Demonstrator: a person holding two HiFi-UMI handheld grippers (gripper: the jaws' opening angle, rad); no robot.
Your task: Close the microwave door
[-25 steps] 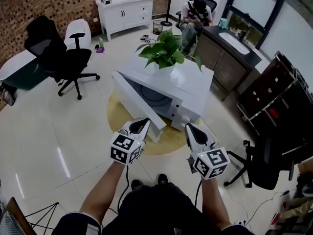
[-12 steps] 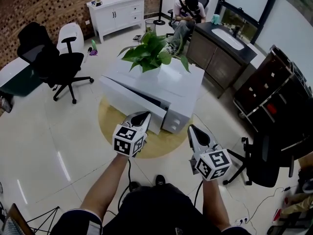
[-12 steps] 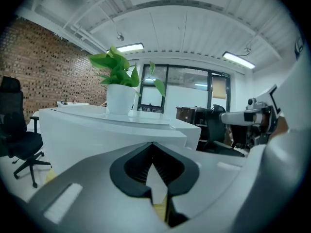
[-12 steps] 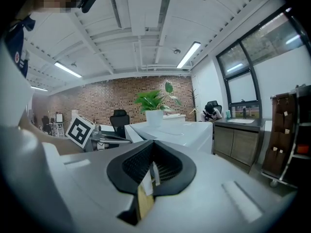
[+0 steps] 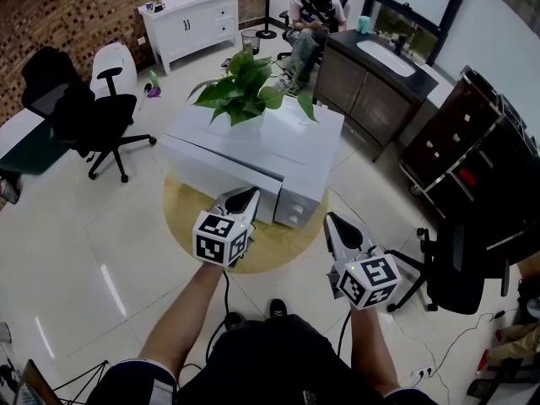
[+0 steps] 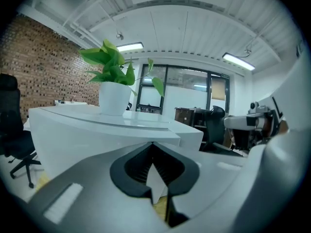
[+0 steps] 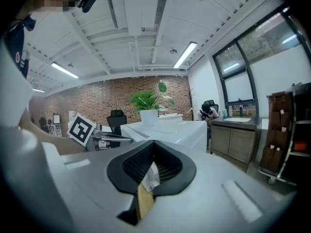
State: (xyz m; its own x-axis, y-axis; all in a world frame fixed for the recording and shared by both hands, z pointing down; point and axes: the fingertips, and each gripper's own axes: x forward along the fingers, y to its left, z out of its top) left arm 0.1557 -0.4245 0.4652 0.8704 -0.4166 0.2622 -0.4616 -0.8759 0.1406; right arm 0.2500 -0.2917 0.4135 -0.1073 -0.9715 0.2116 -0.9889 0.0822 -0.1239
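The microwave [image 5: 310, 135] sits at the middle of the head view on a round yellow table [image 5: 181, 223], with a potted plant [image 5: 240, 93] standing on the left part of its top. Its door [image 5: 215, 169] runs along the front face, towards the lower left of the body, and appears to lie flat against it. No dark opening into the oven shows anywhere along the front. So the closing looks done, or all but done. Whether the latch has caught cannot be told from these views, and a last press on the door's right end may still be needed.

The left gripper [image 5: 244, 196] is in the lower middle of the head view, its tip right at the right end of the door, touching it or just short of it. Its own view shows the jaws closed together with nothing between them; only the white front of the microwave fills the space behind. The right gripper [image 5: 331, 223] hangs lower right, apart from the microwave, its jaws likewise together and empty.
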